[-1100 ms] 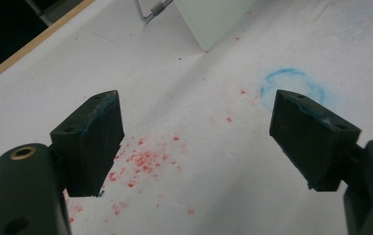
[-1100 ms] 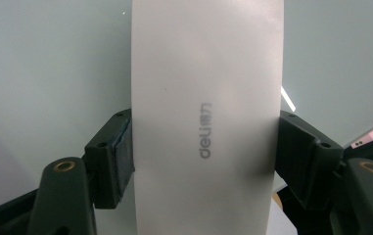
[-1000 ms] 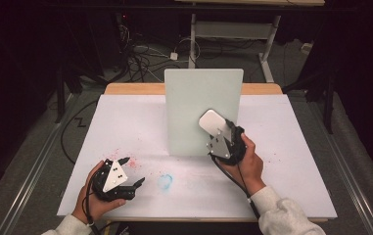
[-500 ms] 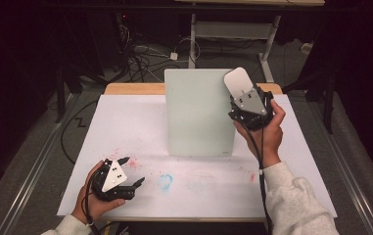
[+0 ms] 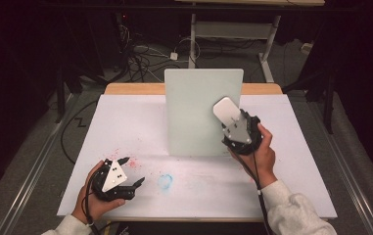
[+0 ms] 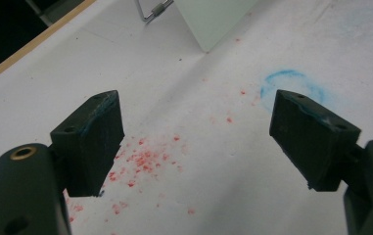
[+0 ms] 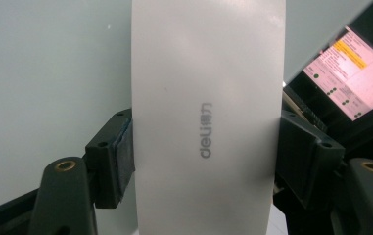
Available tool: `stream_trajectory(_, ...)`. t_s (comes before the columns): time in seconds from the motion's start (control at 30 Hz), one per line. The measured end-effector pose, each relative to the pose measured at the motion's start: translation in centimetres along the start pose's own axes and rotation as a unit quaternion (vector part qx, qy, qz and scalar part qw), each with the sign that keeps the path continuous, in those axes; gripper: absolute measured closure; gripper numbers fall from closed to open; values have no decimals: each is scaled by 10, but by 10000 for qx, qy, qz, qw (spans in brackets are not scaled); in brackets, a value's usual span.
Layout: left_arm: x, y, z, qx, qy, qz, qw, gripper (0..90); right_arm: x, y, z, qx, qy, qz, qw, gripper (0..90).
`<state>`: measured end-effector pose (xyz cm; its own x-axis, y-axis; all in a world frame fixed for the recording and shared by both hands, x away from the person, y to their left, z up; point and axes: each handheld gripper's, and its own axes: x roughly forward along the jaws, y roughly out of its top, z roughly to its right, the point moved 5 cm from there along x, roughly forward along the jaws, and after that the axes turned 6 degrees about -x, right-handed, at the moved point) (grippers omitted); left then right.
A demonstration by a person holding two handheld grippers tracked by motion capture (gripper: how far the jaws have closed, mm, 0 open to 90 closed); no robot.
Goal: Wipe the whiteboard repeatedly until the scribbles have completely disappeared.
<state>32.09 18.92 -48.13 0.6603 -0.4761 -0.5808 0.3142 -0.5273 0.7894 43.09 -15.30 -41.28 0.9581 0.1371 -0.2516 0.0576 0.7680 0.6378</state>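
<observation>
High view looks down on the table [image 5: 125, 112] — gripper views ride close, sharing the whiteboard [image 5: 201, 110].

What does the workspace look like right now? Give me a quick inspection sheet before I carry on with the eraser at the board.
Surface: white table, red specks and a blue ring smudge near the front.
Job's things: pale upright board at mid-table; white eraser marked "deli", held in front of the board.
Clutter: nothing seen.
Grippers: right gripper shut on the eraser; left gripper open, holding nothing, low over the red specks.
Cables: one trails from each gripper; a tangle on the floor behind the table.
Surroundings: dark room, metal frame behind, lit screen past the board.
</observation>
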Motion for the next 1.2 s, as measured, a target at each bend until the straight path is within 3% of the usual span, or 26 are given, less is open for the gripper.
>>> stream_trajectory(0.3, 1, 0, 1, -12, -1, -18, 10000, 194, -6, -40, -46, -525, 342, -248, 9977, 311)
stream_trajectory(0.4, 2, 0, 1, 9, 1, -32, 10000, 194, -7, -47, -52, -694, 448, -331, 9960, 310)
stream_trajectory(0.6, 1, 0, 1, -1, 0, -17, 10000, 194, -8, -60, -57, -719, 649, -491, 9941, 311)
stream_trajectory(0.73, 0, 0, 1, 3, 2, -6, 10000, 194, -9, -66, -54, -688, 663, -556, 9939, 311)
stream_trajectory(0.9, 0, 0, 1, 14, 0, -13, 10000, 194, -7, -70, -42, -396, 544, -574, 9961, 311)
stream_trajectory(1.13, 1, 0, 1, 38, -2, -27, 10000, 194, -6, -63, -24, -34, 361, -515, 9980, 310)
stream_trajectory(1.2, 1, 0, 2, 48, 1, -28, 10000, 194, -6, -59, -21, -44, 267, -478, 9985, 311)
